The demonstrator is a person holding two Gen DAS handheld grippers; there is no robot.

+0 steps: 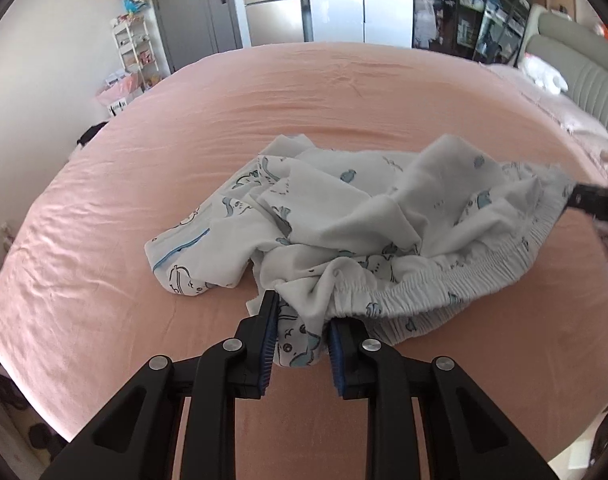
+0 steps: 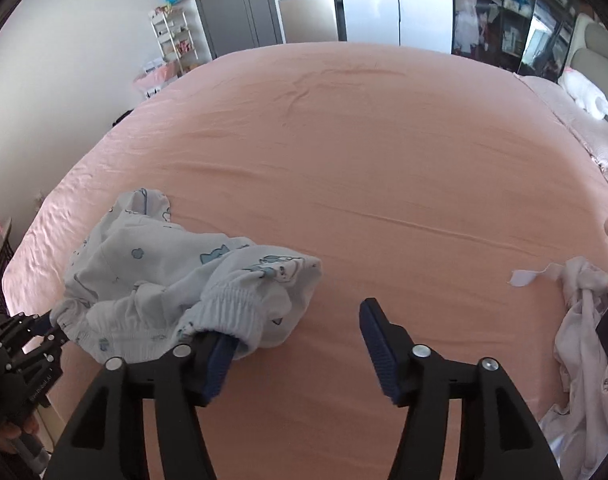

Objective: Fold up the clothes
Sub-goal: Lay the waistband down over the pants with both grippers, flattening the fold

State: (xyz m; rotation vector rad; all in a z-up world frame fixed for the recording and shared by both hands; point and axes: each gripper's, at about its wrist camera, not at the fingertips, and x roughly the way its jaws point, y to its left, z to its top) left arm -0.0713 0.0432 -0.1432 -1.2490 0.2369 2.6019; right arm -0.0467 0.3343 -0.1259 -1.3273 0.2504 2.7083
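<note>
A pink bed [image 1: 344, 92] fills the room. On its near side lie the pants [image 1: 344, 216], crumpled and not yet spread or folded. The left gripper [image 1: 300, 340] pinches the waistband [image 1: 464, 284]. The right gripper [image 2: 300, 344] stands open at the waistband's other end, cloth draped over one finger, gripping nothing. Beside the pants waits another heap [image 2: 580, 344].

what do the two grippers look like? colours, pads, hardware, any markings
Both are the same build: matte black plastic linkage arms with cut-out slots and round silver pivot bolts. The left gripper and right gripper each carry jaws faced with ribbed dark-blue pads. In the right wrist view, the left gripper's body bears small white lettering, too small to read. No cables or sleeves visible.
</note>
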